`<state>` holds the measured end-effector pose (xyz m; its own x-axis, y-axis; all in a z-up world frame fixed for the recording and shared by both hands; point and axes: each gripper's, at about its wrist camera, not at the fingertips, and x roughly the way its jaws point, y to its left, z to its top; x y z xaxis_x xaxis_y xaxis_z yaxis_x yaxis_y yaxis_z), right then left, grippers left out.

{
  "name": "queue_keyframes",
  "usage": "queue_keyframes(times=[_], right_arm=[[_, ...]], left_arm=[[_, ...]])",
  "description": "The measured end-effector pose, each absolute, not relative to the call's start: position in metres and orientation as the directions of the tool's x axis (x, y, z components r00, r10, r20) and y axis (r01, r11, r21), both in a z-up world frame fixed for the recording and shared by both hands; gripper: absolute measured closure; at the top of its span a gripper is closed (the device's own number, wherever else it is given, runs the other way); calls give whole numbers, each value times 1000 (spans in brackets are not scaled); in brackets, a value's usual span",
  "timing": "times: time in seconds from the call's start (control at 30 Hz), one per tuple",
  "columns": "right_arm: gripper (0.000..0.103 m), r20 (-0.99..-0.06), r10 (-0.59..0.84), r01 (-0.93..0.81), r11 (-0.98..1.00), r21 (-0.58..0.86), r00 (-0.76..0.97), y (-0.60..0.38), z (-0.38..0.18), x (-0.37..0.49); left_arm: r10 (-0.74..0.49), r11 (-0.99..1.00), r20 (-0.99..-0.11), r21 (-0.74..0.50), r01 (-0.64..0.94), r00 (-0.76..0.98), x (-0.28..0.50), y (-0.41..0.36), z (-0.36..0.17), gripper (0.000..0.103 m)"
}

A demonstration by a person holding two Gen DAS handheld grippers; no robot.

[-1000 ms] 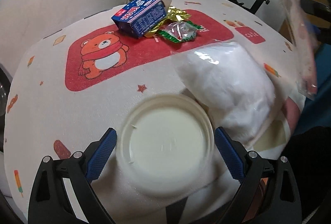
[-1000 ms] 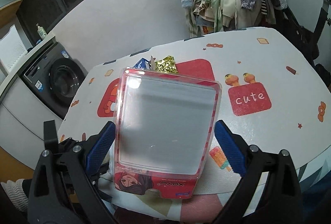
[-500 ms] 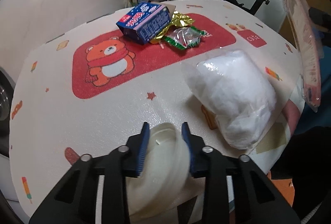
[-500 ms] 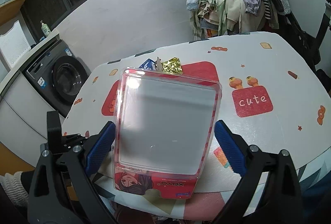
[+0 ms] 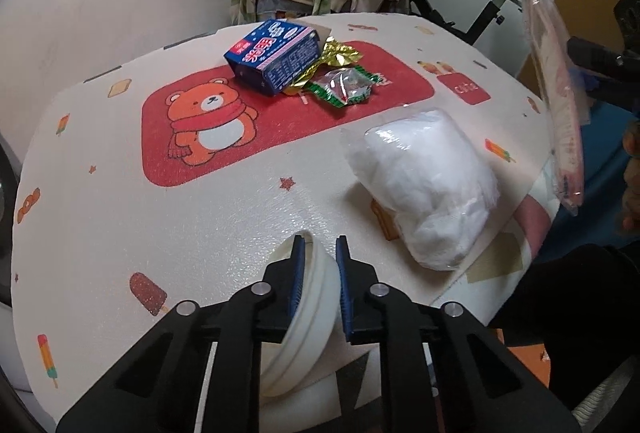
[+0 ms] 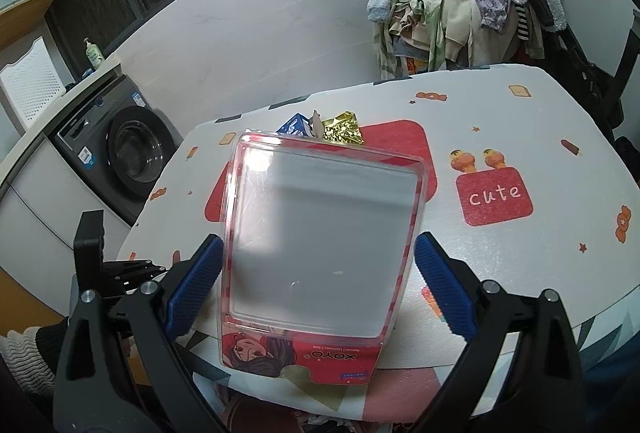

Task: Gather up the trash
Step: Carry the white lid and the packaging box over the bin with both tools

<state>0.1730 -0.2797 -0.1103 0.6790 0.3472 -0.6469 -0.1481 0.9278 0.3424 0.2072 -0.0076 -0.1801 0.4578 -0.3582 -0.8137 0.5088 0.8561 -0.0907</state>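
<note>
Left claw: I have it squeezed on the white lid, just above the counter.
Lid: light, bendy; hold its rim.
Right claw: wide apart, pads flanking the clear package; grip unclear.
</note>
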Motion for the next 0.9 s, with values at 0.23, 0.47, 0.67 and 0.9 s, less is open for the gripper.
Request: queue_keyframes(times=[0.23,0.47,0.67,0.9], right_arm=[[9,-646,361,-172,925,338,673,-271,-107,164],[9,-651,373,-202,924,325,661,-258,-105,141],[9,-665,384,-230,922,311,640,-242,-109,115],[9,-706,393,-276,919,281,590,-217,-127,79]], left_arm=[[-425,845,-778,-157,512,463,182,-4,-155,88],[-483,836,-722,-213,505,496,137,-1,-122,88],[-501,837,-689,-229,498,524,95,3,-102,88],[-500,840,-680,-232,490,536,58,11,-98,88]])
